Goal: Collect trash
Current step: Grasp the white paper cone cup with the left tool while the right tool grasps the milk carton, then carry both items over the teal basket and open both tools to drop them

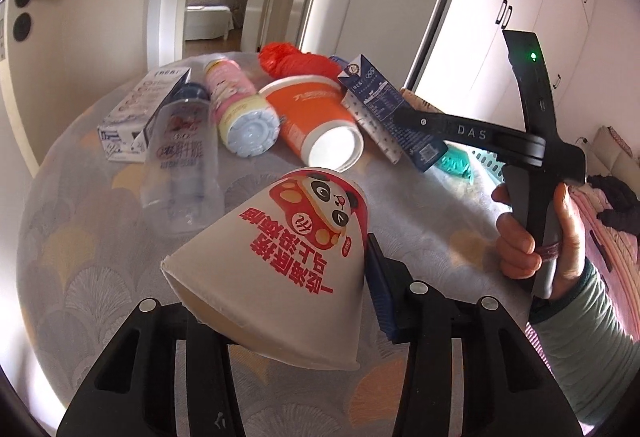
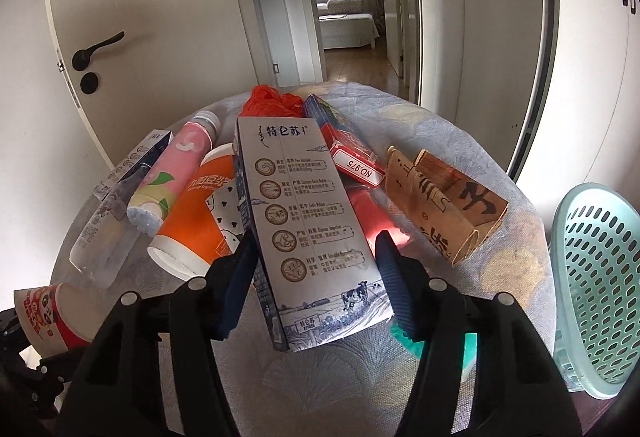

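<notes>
My left gripper (image 1: pixel 288 277) is shut on a white paper cup with a red panda print (image 1: pixel 288 257), held above the table; the cup also shows in the right wrist view (image 2: pixel 48 313). My right gripper (image 2: pixel 316 261) is shut on a blue-and-white milk carton (image 2: pixel 308 221), lifted over the table; the carton (image 1: pixel 384 109) and the right gripper (image 1: pixel 404 117) also show in the left wrist view. On the table lie an orange cup (image 1: pixel 316 117), a pink bottle (image 1: pixel 240 105), a clear bottle (image 1: pixel 180 165), a second carton (image 1: pixel 136 117) and a red bag (image 1: pixel 296 59).
The round table has a patterned grey cloth (image 1: pixel 100 257). A teal mesh basket (image 2: pixel 596 289) stands at the table's right edge. A brown paper bag (image 2: pixel 444 197) and a red pack (image 2: pixel 352 153) lie at the right. A door (image 2: pixel 132 37) is behind.
</notes>
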A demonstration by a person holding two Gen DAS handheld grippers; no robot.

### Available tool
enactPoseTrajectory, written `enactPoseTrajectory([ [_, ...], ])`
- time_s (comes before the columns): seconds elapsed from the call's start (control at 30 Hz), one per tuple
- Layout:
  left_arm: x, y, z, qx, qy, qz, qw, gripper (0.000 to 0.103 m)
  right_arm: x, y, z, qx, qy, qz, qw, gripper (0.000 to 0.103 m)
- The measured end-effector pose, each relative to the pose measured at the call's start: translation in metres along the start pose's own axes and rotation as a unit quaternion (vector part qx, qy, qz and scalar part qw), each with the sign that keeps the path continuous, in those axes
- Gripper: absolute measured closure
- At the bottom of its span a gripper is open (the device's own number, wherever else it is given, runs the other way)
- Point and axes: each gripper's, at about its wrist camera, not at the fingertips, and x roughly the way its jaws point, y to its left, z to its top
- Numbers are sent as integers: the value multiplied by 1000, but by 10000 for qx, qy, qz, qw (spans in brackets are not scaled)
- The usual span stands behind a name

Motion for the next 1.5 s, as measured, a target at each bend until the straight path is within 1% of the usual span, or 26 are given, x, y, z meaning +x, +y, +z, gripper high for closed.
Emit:
enactPoseTrajectory([
  [0.07, 0, -6, 7, 71, -62, -10, 10000, 60, -11, -1, -1, 75, -176, 27, 9998, 51],
  [0.13, 1, -13, 16, 161, -106, 5, 9998, 60, -24, -2, -2, 101, -348, -65, 9993, 52],
  [0.23, 4, -25, 36, 331, -222, -98, 9992, 60, -47, -10, 1, 189, -593, -205, 9978, 52],
  [0.33, 10, -46, 62, 562, -376, -255, 9974, 60, -76, -26, 5, 294, -902, -556, 9939, 52],
  [0.43, 24, -76, 93, 797, -482, -476, 9945, 60, -99, -58, 9, 586, -1060, -987, 9877, 52],
  [0.5, 34, -99, 111, 947, -491, -662, 9921, 60, -112, -84, 8, 761, -1094, -1479, 9800, 52],
  [0.57, 50, -125, 131, 1065, -442, -1004, 9882, 60, -124, -114, 3, 1001, -1080, -1902, 9706, 52],
  [0.67, 76, -162, 154, 1221, -429, -1342, 9825, 60, -131, -155, -6, 1351, -946, -2383, 9571, 52],
  [0.77, 111, -205, 170, 1359, -238, -1649, 9766, 60, -128, -192, -14, 1656, -749, -2688, 9459, 52],
  [0.8, 124, -218, 172, 1361, -109, -1762, 9748, 60, -124, -204, -18, 1794, -646, -2755, 9422, 52],
  [0.9, 171, -246, 177, 1423, 205, -1792, 9732, 60, -110, -239, -30, 2199, -269, -2875, 9318, 52],
  [0.97, 205, -258, 174, 1366, 575, -1826, 9719, 60, -99, -254, -39, 2351, -12, -3003, 9244, 52],
  [1.03, 233, -267, 170, 1377, 999, -1928, 9664, 60, -92, -265, -51, 2469, 196, -3107, 9177, 51],
  [1.1, 251, -279, 162, 1524, 1205, -1830, 9637, 60, -84, -273, -62, 2615, 367, -3063, 9146, 51],
  [1.17, 266, -281, 154, 1622, 1315, -1697, 9631, 60, -78, -277, -69, 2724, 477, -3032, 9119, 51],
  [1.23, 271, -281, 149, 1618, 1394, -1698, 9621, 59, -77, -276, -73, 2770, 502, -3027, 9106, 50],
  [1.27, 271, -282, 148, 1621, 1371, -1690, 9625, 58, -78, -279, -76, 2802, 481, -2997, 9107, 50],
  [1.3, 269, -282, 146, 1638, 1339, -1700, 9625, 45, -79, -279, -78, 2839, 462, -2942, 9114, 50],
  [1.33, 265, -282, 145, 1671, 1282, -1664, 9633, 31, -82, -281, -80, 2859, 441, -2889, 9126, 49],
  [1.37, 258, -281, 145, 1703, 1168, -1612, 9651, 28, -84, -281, -80, 2854, 421, -2886, 9130, 49],
  [1.4, 251, -281, 146, 1755, 1061, -1598, 9656, 28, -86, -279, -79, 2842, 412, -2922, 9122, 49],
  [1.5, 235, -280, 146, 1706, 976, -1709, 9655, 28, -94, -268, -77, 2824, 310, -2892, 9142, 49],
])
